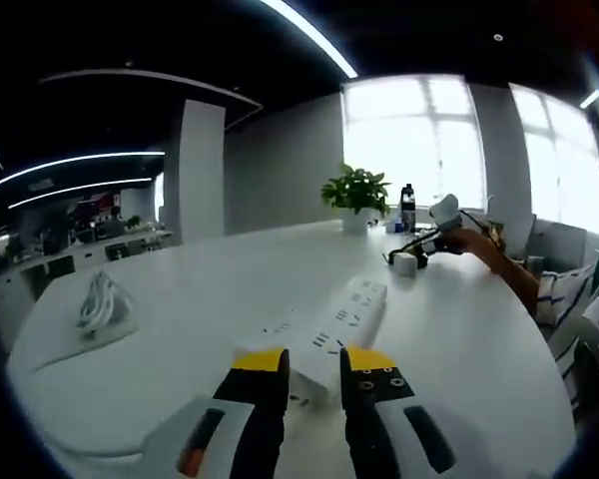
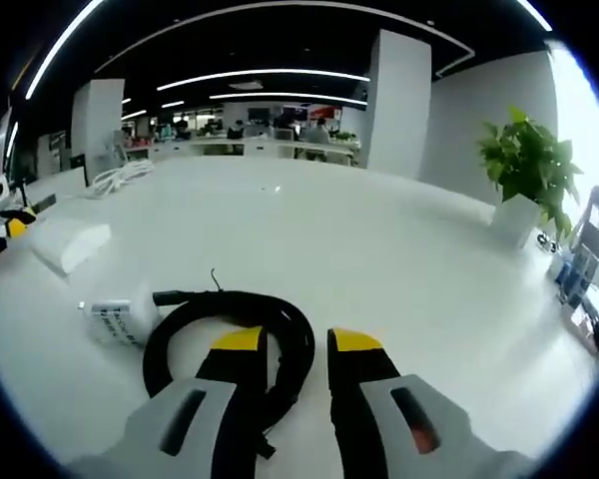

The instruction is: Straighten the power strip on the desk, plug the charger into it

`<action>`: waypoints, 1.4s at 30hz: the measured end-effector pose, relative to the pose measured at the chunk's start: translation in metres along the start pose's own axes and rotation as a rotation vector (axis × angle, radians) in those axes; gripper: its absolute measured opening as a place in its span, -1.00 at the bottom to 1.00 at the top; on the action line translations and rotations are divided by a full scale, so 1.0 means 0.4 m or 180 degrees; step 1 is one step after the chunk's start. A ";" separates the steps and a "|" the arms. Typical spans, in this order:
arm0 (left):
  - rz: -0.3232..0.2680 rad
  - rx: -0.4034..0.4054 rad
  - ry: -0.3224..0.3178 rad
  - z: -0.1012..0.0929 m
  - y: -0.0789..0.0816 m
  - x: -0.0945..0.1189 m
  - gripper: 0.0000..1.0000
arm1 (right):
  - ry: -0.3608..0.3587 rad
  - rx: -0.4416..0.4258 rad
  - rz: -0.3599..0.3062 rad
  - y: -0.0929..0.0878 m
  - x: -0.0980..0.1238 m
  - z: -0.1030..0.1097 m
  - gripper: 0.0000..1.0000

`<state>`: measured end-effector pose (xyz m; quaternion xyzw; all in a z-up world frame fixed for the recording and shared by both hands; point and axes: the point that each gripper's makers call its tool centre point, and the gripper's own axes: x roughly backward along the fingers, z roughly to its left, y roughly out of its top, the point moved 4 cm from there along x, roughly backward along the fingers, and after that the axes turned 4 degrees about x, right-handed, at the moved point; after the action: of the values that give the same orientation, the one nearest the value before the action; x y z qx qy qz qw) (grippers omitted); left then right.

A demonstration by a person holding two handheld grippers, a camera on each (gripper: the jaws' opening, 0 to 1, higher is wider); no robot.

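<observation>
In the left gripper view, the left gripper (image 1: 312, 371) hangs over the white desk (image 1: 180, 329) with its yellow-tipped jaws spread a little and pinching nothing; the near end of the white power strip (image 1: 331, 327) lies just under and between the tips. The strip runs away from the jaws toward the far edge of the desk. Beyond it, near that far edge, the right gripper (image 1: 411, 251) hovers by the white charger (image 1: 405, 262), and a potted plant (image 1: 356, 194) stands at the edge. A coiled white cable (image 1: 100, 302) rests near the desk's left edge.

In the right gripper view, the right gripper (image 2: 293, 341) is also spread and empty, poised over the looped black cord (image 2: 235, 329), with the charger (image 2: 120, 317) lying beside the loop
</observation>
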<state>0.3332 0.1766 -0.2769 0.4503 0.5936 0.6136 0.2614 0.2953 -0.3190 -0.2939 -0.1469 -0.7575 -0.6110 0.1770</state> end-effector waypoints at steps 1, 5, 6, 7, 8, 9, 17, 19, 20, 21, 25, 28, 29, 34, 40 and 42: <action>0.0000 0.0003 -0.0002 -0.001 -0.001 0.000 -0.60 | 0.0003 -0.0011 -0.0003 0.000 0.000 0.001 -0.55; 0.0008 -0.0001 0.0009 -0.001 -0.002 0.000 -0.60 | 0.0020 -0.0025 -0.0010 0.000 0.000 0.006 -0.58; 0.0007 0.0000 0.0009 0.001 -0.001 0.000 -0.60 | 0.0024 -0.0022 -0.0012 0.000 0.000 0.008 -0.59; 0.0004 0.0003 0.0007 0.001 0.000 0.000 -0.60 | 0.0029 -0.0025 -0.0012 0.000 0.001 0.010 -0.59; 0.0001 0.0006 0.0005 0.001 0.001 0.000 -0.60 | 0.0033 -0.0026 -0.0014 0.000 0.001 0.012 -0.59; 0.0000 0.0006 0.0007 0.001 0.001 0.000 -0.60 | 0.0042 -0.0026 -0.0015 0.000 0.001 0.014 -0.59; 0.0015 -0.0003 0.0019 0.007 0.001 -0.001 -0.60 | 0.0048 -0.0067 -0.0011 0.001 -0.005 0.016 -0.63; 0.0019 -0.0002 0.0020 0.007 0.001 -0.001 -0.60 | 0.0036 -0.0068 -0.0007 0.001 -0.005 0.017 -0.64; 0.0018 0.0000 0.0020 0.007 0.000 -0.002 -0.60 | 0.0025 -0.0064 -0.0001 0.001 -0.005 0.017 -0.64; 0.0018 0.0005 0.0017 0.007 0.000 -0.002 -0.60 | 0.0023 -0.0061 0.0003 0.001 -0.006 0.017 -0.65; 0.0019 0.0003 0.0024 0.005 -0.001 -0.002 -0.60 | 0.0001 -0.0055 0.0017 0.001 -0.007 0.016 -0.66; 0.0015 0.0006 0.0021 0.002 -0.001 -0.002 -0.60 | -0.0022 -0.0046 0.0036 0.001 -0.009 0.017 -0.66; 0.0015 0.0005 0.0023 0.002 -0.001 -0.002 -0.60 | -0.0038 -0.0049 0.0043 0.001 -0.009 0.017 -0.67; 0.0019 0.0007 0.0022 0.003 -0.001 -0.001 -0.59 | -0.0103 -0.0032 0.0087 0.001 -0.010 0.015 -0.70; 0.0024 0.0006 0.0023 0.003 -0.001 -0.002 -0.59 | -0.0144 -0.0035 0.0115 0.001 -0.010 0.013 -0.75; 0.0025 0.0004 0.0025 0.004 -0.001 -0.002 -0.59 | -0.0174 -0.0042 0.0136 0.001 -0.010 0.011 -0.76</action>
<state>0.3348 0.1769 -0.2775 0.4504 0.5933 0.6159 0.2564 0.2985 -0.3145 -0.2962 -0.1808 -0.7546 -0.6079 0.1682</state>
